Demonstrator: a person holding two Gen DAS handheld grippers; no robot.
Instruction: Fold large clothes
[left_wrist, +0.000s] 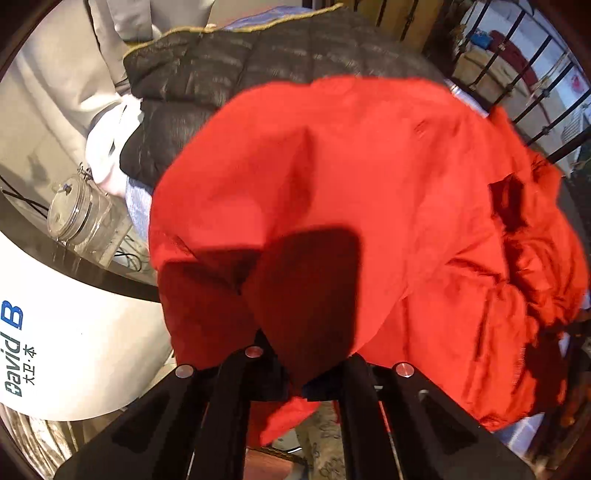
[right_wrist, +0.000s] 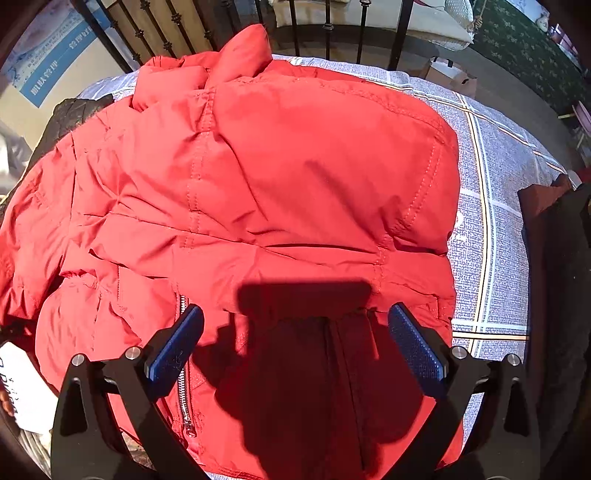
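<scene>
Red puffy jacket (right_wrist: 258, 177), stitched, creased

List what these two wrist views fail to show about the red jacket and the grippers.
- Left wrist view: the left gripper fingertips are buried in red jacket cloth, so the grip point is hidden; the cloth is motion-blurred.
- Left wrist view: the black puffer jacket is partly covered by the red one.
- Right wrist view: the right gripper shadow darkens the hem; the zipper runs under a finger.
</scene>
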